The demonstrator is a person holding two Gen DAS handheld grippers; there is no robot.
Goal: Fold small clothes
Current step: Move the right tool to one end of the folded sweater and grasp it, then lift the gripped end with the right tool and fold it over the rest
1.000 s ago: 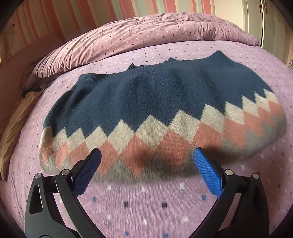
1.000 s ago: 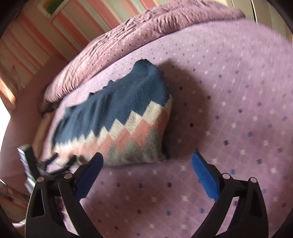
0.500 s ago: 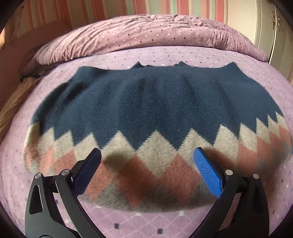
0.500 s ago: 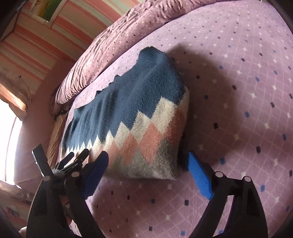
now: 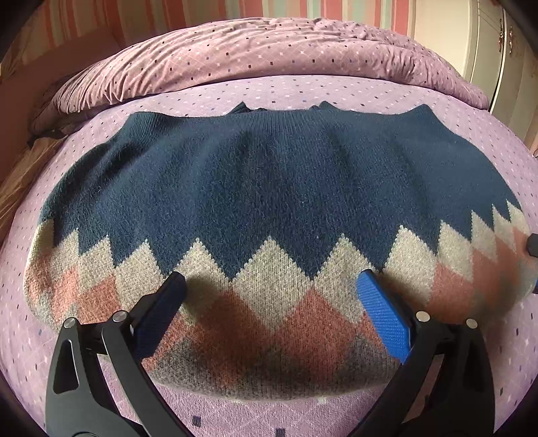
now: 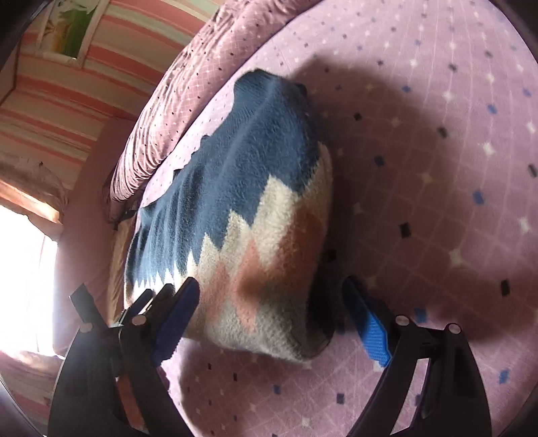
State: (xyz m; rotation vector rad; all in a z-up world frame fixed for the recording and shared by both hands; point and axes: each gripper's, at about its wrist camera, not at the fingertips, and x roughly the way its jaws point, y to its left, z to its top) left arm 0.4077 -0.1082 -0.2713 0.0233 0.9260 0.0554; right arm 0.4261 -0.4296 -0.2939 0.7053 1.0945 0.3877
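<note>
A small knitted sweater point(image 5: 269, 188), navy with cream, salmon and grey diamonds along its hem, lies folded flat on the purple bed cover point(image 5: 302, 90). My left gripper point(image 5: 272, 292) is open, its blue pads over the hem band near the sweater's middle. My right gripper point(image 6: 272, 295) is open and straddles the sweater's point(image 6: 242, 201) right hem corner, one pad over the knit, the other over the bed cover point(image 6: 437, 168). The left gripper's tips point(image 6: 151, 295) show at the lower left of the right wrist view.
A rumpled mauve duvet point(image 5: 269, 50) lies heaped beyond the sweater. A striped wall point(image 5: 168, 13) stands behind it, and a white wardrobe point(image 5: 484, 57) at the right. A bright window point(image 6: 20, 275) is at the left of the right wrist view.
Both grippers have moved in toward the sweater. The left one now hangs over the hem band. The right one has come from the bare cover to straddle the right hem corner.
</note>
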